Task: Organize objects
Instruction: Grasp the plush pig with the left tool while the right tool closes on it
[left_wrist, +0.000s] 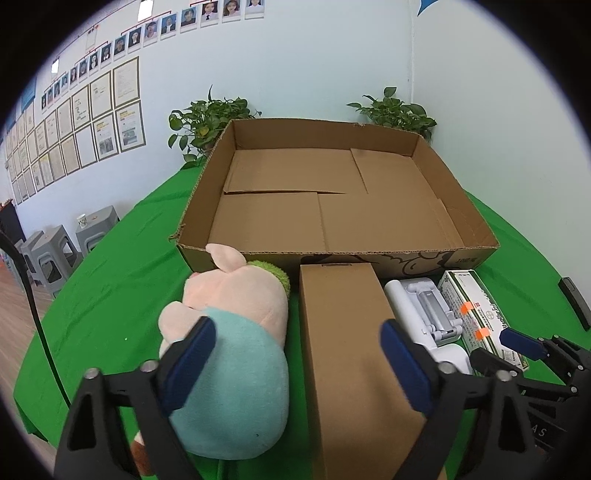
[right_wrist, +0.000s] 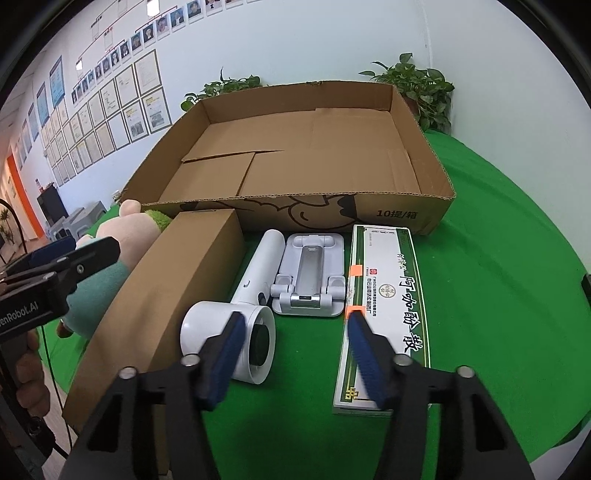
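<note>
At the centre of both views we see the goods waiting to be organized, lined up on a green tablecloth (right_wrist: 498, 258) just in front of a large, shallow open cardboard tray (left_wrist: 369, 254) whose floor holds nothing but its own folded flaps. In the left wrist view, a plush pig (left_wrist: 236, 332) in a pale teal shirt lies at lower left, beside a long closed brown carton (left_wrist: 351, 350) at lower centre. In the right wrist view, a white handheld device with a round head (right_wrist: 251, 295) lies at centre, a white folding stand (right_wrist: 310, 273) just to its right, and a flat green-and-white printed box (right_wrist: 391, 295) with orange tape tabs to the right of that.

Our left gripper (left_wrist: 299, 365) fills the bottom of its frame, jaws parted wide: one blue pad lies over the pig's shirt, the other over the carton's right edge. Whether they press on either we cannot tell. Our right gripper (right_wrist: 291, 354) stands partly open at the bottom of its frame, one pad in front of the white device's head, the other at the printed box's left edge, bare green cloth between them and nothing gripped.

Two potted plants (left_wrist: 207, 122) stand behind the tray; framed papers and portrait photos (left_wrist: 74, 122) fill the wall at upper left, with grey stools (left_wrist: 48, 254) below.
</note>
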